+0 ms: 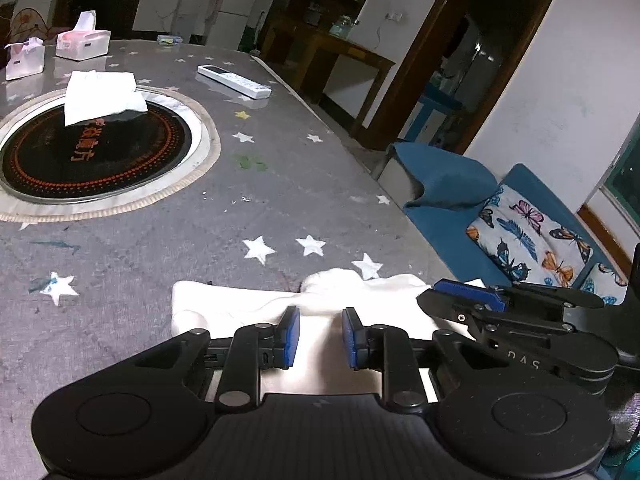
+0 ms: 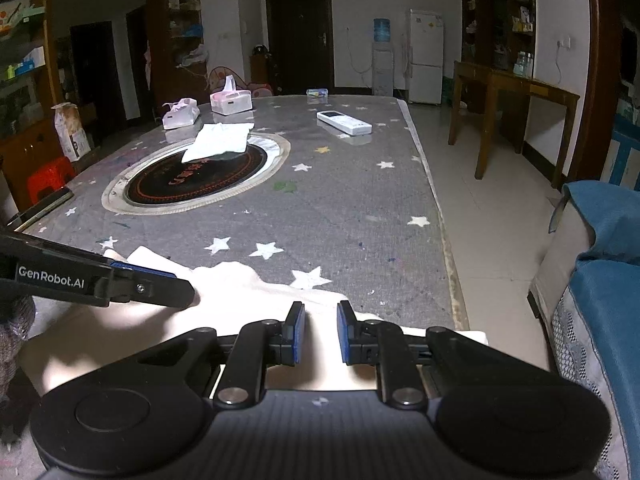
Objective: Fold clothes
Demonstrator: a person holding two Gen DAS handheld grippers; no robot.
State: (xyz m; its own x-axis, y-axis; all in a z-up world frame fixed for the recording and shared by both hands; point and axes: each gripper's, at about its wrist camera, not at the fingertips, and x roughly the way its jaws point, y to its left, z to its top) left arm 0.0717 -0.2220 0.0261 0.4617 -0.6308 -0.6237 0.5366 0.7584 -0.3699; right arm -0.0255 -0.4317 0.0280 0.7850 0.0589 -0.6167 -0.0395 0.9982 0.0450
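1. Near the star-printed table's (image 1: pixel 280 184) front edge, left wrist view: a cream-white garment (image 1: pixel 240 300) lies bunched, its far edge lumpy rather than squared. The left gripper (image 1: pixel 320 334) hovers over it, fingers apart, cloth showing in the gap, nothing clamped. The right gripper (image 1: pixel 472 300) lies just beside, on the garment's right part; its finger state cannot be told here.
2. Right wrist view: the right gripper (image 2: pixel 320 330) has its fingers apart above the same garment (image 2: pixel 248 280), which spreads toward the table's (image 2: pixel 360 200) front edge. The left gripper (image 2: pixel 160 286) reaches in flat over the cloth.
3. Judgement: folding looks incomplete; whether partly folded or merely crumpled cannot be settled.
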